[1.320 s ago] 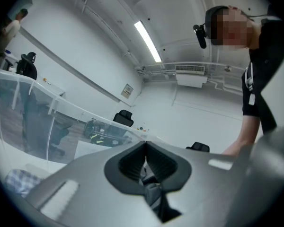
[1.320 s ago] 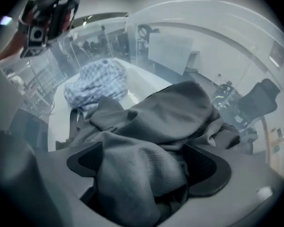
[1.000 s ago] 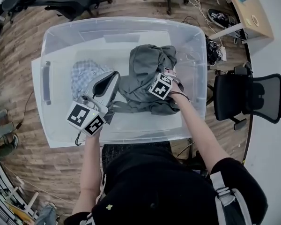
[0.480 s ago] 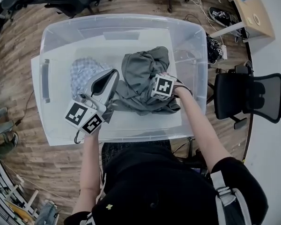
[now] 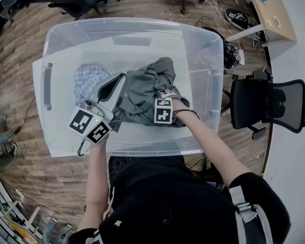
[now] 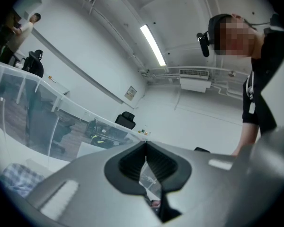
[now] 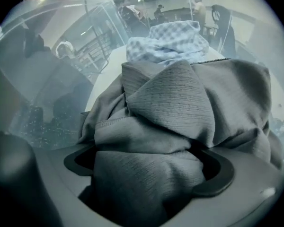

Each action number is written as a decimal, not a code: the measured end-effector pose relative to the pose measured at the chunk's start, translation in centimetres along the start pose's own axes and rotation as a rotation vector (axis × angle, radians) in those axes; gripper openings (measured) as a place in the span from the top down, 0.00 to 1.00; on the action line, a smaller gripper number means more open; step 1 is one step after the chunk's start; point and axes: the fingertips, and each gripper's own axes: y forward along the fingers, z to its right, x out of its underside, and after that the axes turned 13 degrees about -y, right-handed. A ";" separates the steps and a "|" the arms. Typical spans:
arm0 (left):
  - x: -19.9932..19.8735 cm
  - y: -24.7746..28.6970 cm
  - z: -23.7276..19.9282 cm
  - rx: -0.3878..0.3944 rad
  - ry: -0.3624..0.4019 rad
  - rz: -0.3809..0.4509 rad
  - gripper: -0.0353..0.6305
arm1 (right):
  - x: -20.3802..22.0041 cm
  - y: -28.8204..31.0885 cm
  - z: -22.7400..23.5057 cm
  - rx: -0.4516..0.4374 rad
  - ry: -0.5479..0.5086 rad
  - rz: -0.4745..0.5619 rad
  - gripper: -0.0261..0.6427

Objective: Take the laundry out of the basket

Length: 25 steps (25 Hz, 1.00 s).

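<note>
Right gripper point(image 7: 146, 174) is clamped on a fold of the grey garment point(image 5: 142, 88), which I see heaped inside the clear basket point(image 5: 127, 27), beside a checked cloth point(image 5: 86, 78). Left gripper point(image 6: 149, 171) hovers next to the heap, jaws pressed together, nothing between them.

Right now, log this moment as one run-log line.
left tongs: shut, empty | right tongs: shut on grey garment | grey garment: inside basket | checked cloth: inside basket

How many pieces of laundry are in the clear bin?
2. A grey garment in the middle, clamped in the right gripper; a blue checked garment at the left of the bin. Others may hide underneath.
</note>
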 end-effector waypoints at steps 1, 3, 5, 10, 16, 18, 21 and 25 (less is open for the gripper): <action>0.0 -0.1 0.1 -0.002 0.003 -0.002 0.94 | 0.0 0.1 0.0 0.019 -0.001 -0.004 0.07; 0.1 -0.2 0.3 -0.003 0.010 -0.005 0.94 | 0.1 0.3 0.2 0.054 -0.004 -0.014 0.08; 0.0 -0.3 0.5 0.000 0.017 -0.002 0.94 | 0.2 0.4 0.5 0.079 -0.003 -0.027 0.09; -0.2 -1.0 1.0 -0.002 0.029 0.011 0.94 | 0.1 0.4 0.6 0.101 -0.003 -0.042 0.12; -0.4 -2.0 0.9 -0.017 0.032 0.032 0.94 | -0.1 0.2 1.4 0.122 0.032 -0.059 0.23; -0.4 -2.4 0.7 -0.026 0.034 0.039 0.94 | -0.3 0.1 1.7 0.130 0.055 -0.049 0.30; -0.8 -2.8 1.0 -0.032 0.041 0.050 0.94 | -0.8 -0.4 2.3 0.158 0.109 -0.030 0.49; -1.7 -3.4 1.0 -0.038 0.050 0.069 0.94 | -1.4 -1.0 3.8 0.219 0.165 0.005 0.61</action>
